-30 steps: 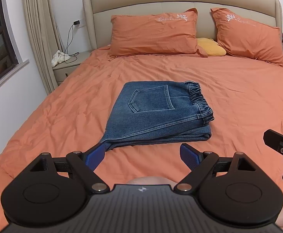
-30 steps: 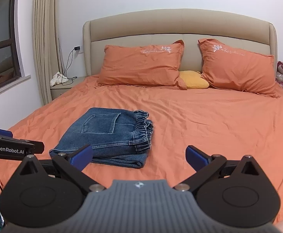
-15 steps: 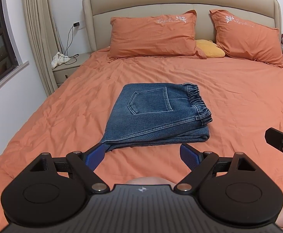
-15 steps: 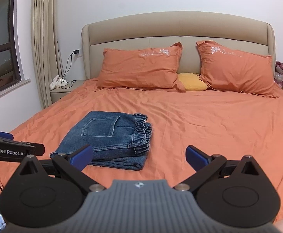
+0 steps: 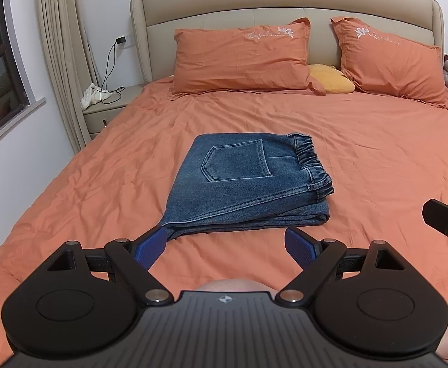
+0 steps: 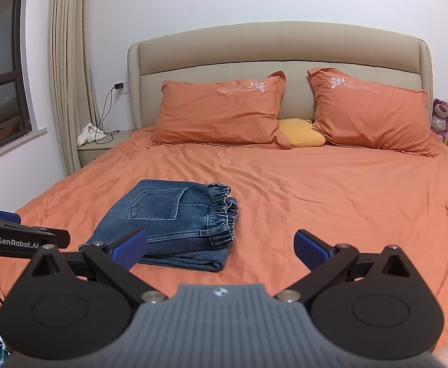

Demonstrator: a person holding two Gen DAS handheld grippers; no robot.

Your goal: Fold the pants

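The folded pants point(image 5: 245, 181) look soft and heavy; best gripped at the layered edge. Both the left gripper point(image 5: 224, 245) and the right gripper point(image 6: 221, 247) are spread, empty.

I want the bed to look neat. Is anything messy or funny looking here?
Nothing much stands out. The jeans lie folded in a tidy stack on the bed, though the bottom layers stick out a bit at the near edge. The sheet is only slightly wrinkled. A white cloth sits bunched on the nightstand.
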